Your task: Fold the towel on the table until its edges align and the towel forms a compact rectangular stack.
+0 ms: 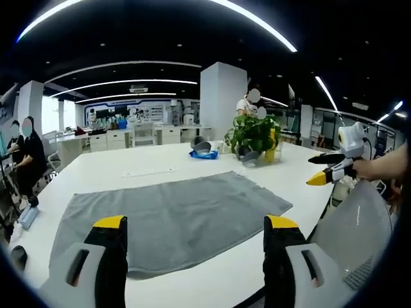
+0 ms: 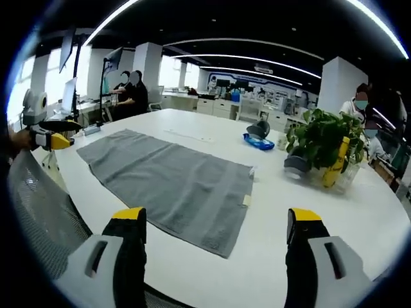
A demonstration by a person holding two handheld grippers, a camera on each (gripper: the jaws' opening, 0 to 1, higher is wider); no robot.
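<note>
A grey towel lies spread flat in a single layer on the white table. My left gripper hovers over the towel's near edge, jaws wide apart and empty. The right gripper, held by a hand, hangs off the table's right side, apart from the towel. In the right gripper view my right gripper stands open above the towel's short end and the bare table. The left gripper is at the far left, beyond the table edge.
A potted plant, a yellow bottle, a grey bowl-like object and a blue item stand beyond the towel. A mesh chair back is close by. People sit at desks.
</note>
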